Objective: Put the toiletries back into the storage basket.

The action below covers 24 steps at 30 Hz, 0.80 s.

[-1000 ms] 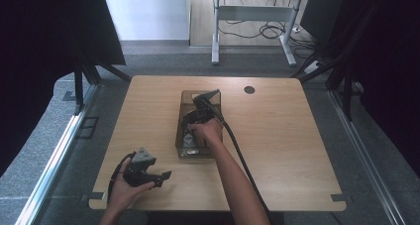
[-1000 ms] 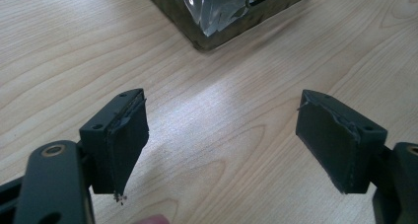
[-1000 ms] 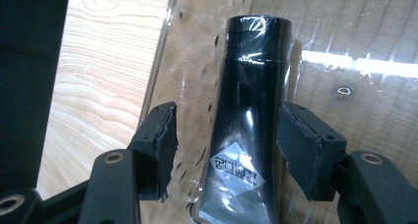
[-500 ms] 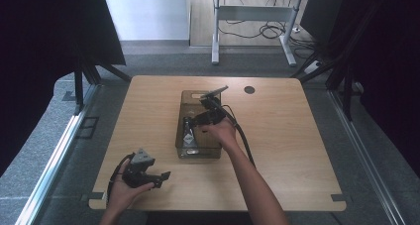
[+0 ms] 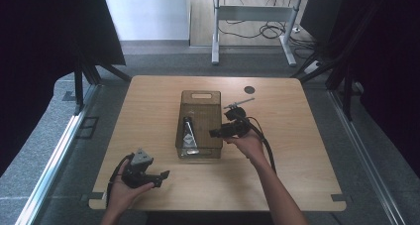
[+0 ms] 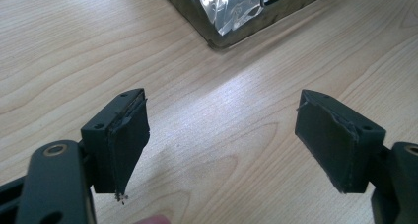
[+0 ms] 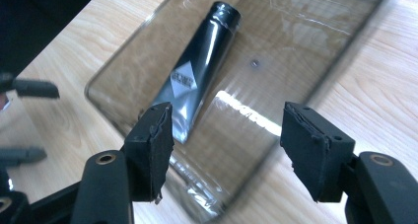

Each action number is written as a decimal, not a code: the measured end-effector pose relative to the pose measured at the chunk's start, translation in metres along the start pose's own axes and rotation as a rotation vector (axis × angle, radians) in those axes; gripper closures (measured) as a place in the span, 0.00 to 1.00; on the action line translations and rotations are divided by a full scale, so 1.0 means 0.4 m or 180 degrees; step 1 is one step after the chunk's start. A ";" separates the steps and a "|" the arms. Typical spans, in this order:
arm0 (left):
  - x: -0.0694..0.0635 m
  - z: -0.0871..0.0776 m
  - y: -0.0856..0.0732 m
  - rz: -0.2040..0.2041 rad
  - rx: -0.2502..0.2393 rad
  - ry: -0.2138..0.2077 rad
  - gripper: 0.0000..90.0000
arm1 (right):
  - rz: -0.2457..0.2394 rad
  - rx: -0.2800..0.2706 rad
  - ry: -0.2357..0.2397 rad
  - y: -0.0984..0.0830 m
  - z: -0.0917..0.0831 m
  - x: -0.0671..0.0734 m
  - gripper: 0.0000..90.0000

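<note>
A clear, smoke-tinted plastic bin (image 5: 200, 99) stands mid-table. In it lies a dark tube (image 5: 188, 133) with a white diamond label, also clear in the right gripper view as the tube (image 7: 197, 71). My right gripper (image 5: 214, 133) hovers just right of the bin, pointing at its wall. Its jaws have just been opening and nothing is between them; the right gripper (image 7: 226, 145) looks down over the bin's rim (image 7: 300, 93). My left gripper (image 5: 162, 177) rests open near the front left of the table, the left gripper (image 6: 217, 145) over bare wood, short of the bin's corner (image 6: 217, 39).
The wooden table (image 5: 297, 136) has a small round black grommet (image 5: 249, 89) at the back right. A grey plate (image 5: 238, 104) sticks up from the right gripper. The floor drops away beyond the table edges, and a desk frame (image 5: 247, 17) stands farther back.
My right hand has drawn back out of the bin and off to its right side, leaving the tube lying inside. The left hand and gripper have stayed put.
</note>
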<state>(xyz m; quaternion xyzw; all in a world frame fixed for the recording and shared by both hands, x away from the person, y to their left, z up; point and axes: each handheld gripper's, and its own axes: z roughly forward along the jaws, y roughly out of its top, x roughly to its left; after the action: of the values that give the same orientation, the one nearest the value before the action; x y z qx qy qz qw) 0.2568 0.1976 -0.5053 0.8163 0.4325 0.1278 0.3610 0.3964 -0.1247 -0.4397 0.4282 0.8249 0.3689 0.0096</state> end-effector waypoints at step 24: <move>-0.023 0.017 0.002 0.0082 0.0113 0.0023 0.23 | 0.0134 -0.0485 -0.0245 -0.326 -0.109 -0.152 0.42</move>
<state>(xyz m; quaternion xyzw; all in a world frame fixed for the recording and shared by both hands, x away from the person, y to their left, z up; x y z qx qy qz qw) 0.2554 0.1868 -0.5085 0.8275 0.4255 0.1278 0.3433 0.3290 -0.2414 -0.5066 0.4573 0.7843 0.4140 0.0661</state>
